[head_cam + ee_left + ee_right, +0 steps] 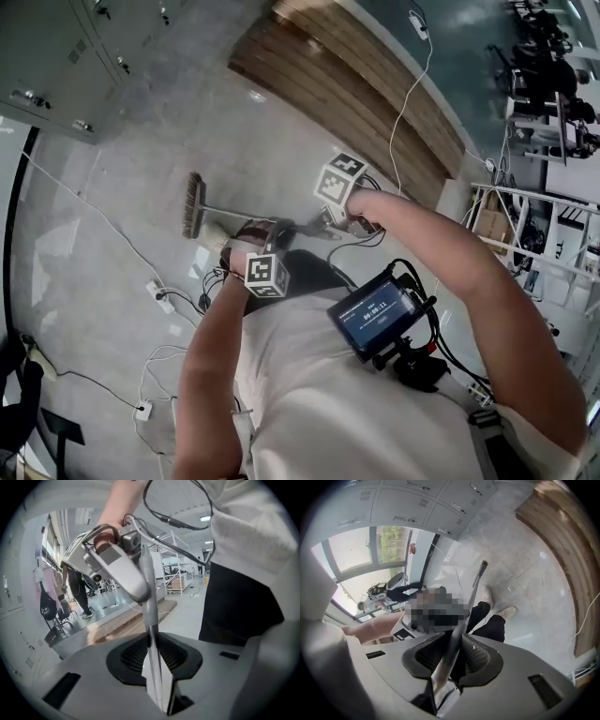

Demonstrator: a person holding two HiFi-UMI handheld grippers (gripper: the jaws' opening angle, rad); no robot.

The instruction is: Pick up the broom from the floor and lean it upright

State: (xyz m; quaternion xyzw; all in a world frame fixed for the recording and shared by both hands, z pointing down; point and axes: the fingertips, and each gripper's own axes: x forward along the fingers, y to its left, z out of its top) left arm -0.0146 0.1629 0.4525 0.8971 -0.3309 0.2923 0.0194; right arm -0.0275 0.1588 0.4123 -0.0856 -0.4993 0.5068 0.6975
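Observation:
The broom has brown bristles point(194, 206) at the left and a thin metal handle point(230, 215) running right toward me, off the grey floor at my end. My left gripper point(258, 234) is shut on the handle point(149, 616), its pads point(140, 651) pressing on both sides. My right gripper point(319, 225) is shut on the handle point(461, 625) further toward its end. In the right gripper view the broom head point(482, 566) shows far off over the floor. The right gripper's body point(117, 569) fills the top of the left gripper view.
Grey lockers point(84, 56) stand at the upper left, and a wooden platform point(356, 84) runs across the top. Cables and power strips point(159, 295) lie on the floor at the left. A shelving rack point(525, 225) is at the right. My shoes point(497, 606) are below the handle.

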